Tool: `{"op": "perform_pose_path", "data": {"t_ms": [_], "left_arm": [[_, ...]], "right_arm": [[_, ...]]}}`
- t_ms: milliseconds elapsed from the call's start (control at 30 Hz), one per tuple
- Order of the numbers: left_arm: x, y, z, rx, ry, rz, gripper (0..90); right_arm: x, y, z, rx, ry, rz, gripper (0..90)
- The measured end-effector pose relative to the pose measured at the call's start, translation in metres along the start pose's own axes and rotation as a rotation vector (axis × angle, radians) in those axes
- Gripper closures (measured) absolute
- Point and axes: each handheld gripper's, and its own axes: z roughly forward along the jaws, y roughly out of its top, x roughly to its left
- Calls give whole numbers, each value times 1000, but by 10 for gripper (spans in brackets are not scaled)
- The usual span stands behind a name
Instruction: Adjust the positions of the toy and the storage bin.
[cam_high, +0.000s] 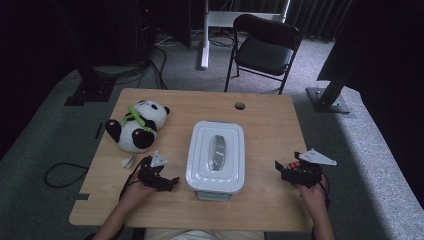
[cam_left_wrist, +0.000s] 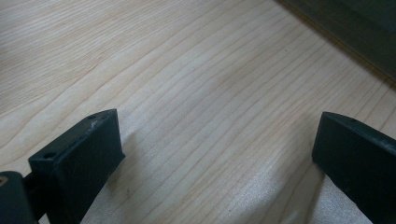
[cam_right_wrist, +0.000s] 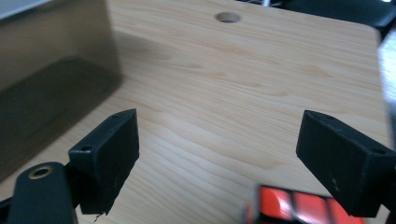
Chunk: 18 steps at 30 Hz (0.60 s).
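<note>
Fingers of both the left gripper (cam_high: 172, 180) and right gripper (cam_high: 278, 167) spread wide, empty; white lidded box (cam_high: 216, 155) unlabelled

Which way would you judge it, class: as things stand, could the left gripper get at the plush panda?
Probably yes. The left gripper is open on the table, and the plush panda lies just beyond it with bare wood between.

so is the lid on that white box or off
On. The lid sits flat and square on the white box, its handle facing up, with no gap visible at the rim.
</note>
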Motion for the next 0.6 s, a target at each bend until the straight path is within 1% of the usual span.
{"op": "perform_pose_path", "data": {"t_ms": [133,200,300,333,367,467,533,600], "left_arm": [[0,0,0,0,9,-10,22],[-1,-1,-1,0,16,-17,22],[-1,-1,-1,0,16,-17,22],[-1,-1,-1,0,16,-17,22],[-1,-1,-1,-1,16,-18,22],[-3,-2,-1,0,28,-29,22],[-3,-2,-1,0,30,-31,22],[-3,-2,-1,-1,30,-31,22]], "right_arm": [[8,1,8,22,28,-17,134],[11,1,10,25,41,-23,134],[17,0,14,28,60,-31,134],[17,0,14,28,60,-31,134],[20,-2,17,30,77,-31,135],[24,-6,23,42,101,-34,135],[28,-9,28,59,124,-36,137],[32,-13,33,71,149,-47,139]]}}
